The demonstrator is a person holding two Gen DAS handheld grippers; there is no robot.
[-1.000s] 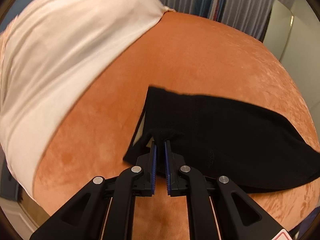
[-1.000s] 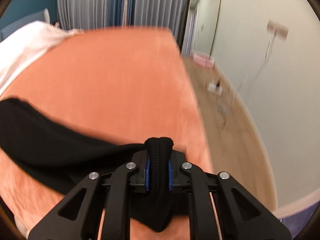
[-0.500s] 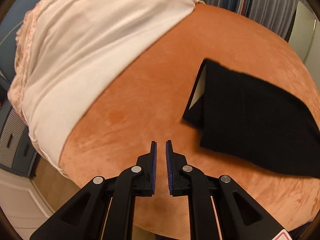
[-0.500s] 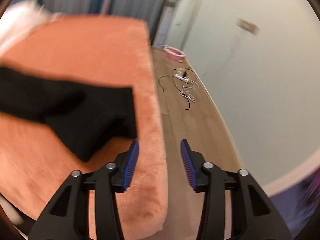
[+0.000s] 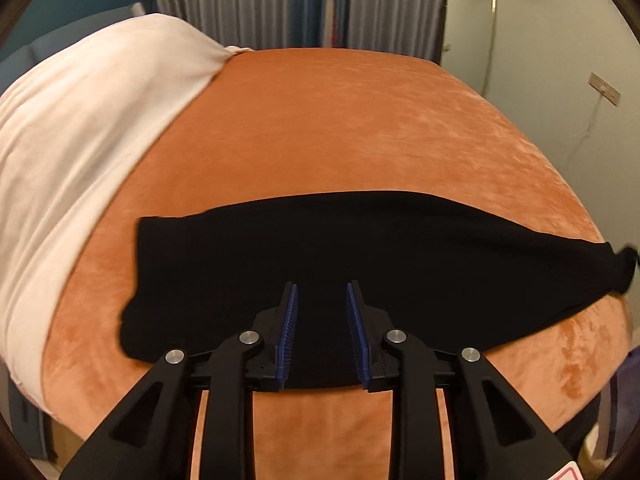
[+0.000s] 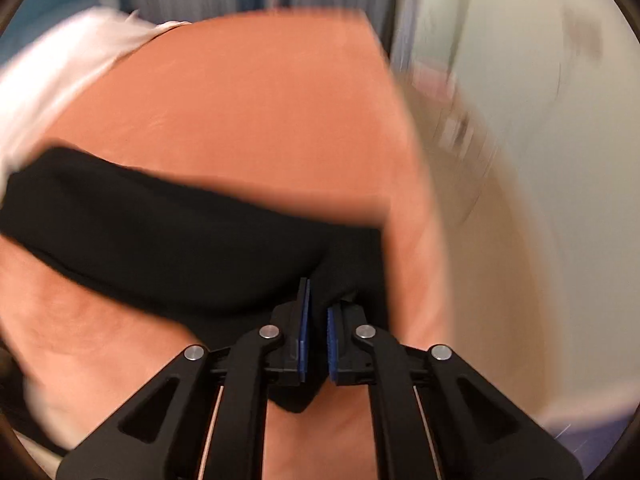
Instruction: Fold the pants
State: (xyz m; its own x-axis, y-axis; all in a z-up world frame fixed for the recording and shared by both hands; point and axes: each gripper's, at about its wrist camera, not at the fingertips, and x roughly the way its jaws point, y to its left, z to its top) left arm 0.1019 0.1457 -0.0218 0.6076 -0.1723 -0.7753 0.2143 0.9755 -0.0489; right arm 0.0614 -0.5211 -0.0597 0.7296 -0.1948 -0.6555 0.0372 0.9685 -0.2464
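Observation:
The black pants (image 5: 360, 240) lie as a long folded strip across the orange bed cover (image 5: 340, 120). My left gripper (image 5: 321, 286) hovers over the strip's near edge, left of its middle. Its jaws are opening, and the pads press on nothing while the fabric lies beneath them. In the blurred right wrist view, my right gripper (image 6: 318, 300) is shut on a pinch of the black pants (image 6: 160, 240) at their right end, close to the bed's right edge. A fold of cloth hangs down between its pads.
White bedding (image 5: 80, 120) is heaped along the left side of the bed. Grey curtains (image 5: 280, 4) hang behind it. To the right the bed ends at a pale wall (image 6: 520, 160) and light floor. The bed's near edge runs just below my left gripper.
My left gripper let go of the pants' left corner, swung away, then came back over the strip with its jaws wider. My right gripper released the cloth, opened wide, and now grips the right end again.

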